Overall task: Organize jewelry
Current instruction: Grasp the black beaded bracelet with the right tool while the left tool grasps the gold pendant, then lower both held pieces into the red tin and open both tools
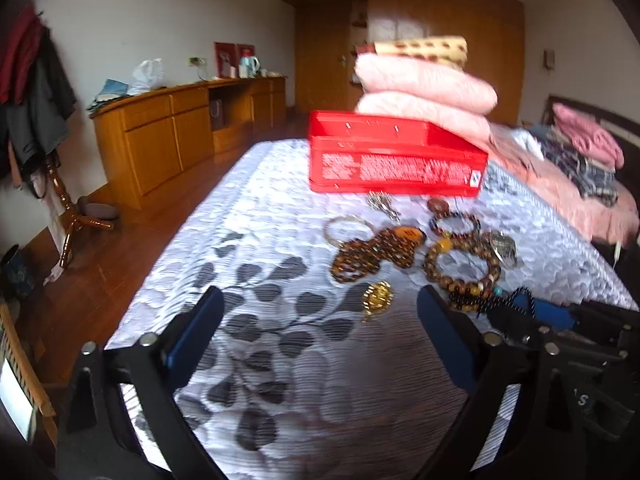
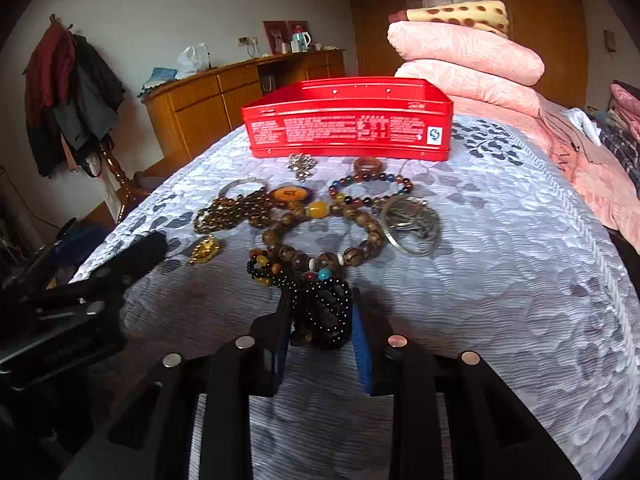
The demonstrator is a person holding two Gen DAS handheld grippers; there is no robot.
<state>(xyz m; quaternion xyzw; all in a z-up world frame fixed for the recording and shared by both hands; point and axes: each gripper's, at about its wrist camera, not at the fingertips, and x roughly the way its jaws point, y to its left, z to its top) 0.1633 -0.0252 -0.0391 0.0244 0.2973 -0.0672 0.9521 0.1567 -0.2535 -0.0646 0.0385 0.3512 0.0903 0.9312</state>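
An open red tin box stands on the bed. In front of it lies a pile of jewelry: a brown bead bracelet, a dark amber bead string, a multicolour bead bracelet, silver bangles, a gold pendant. My right gripper is shut on a black bead bracelet at the pile's near edge. My left gripper is open and empty, just short of the gold pendant.
The bed has a grey leaf-patterned cover. Folded pink quilts are stacked behind the box. A wooden cabinet stands by the far wall and a coat rack at the left.
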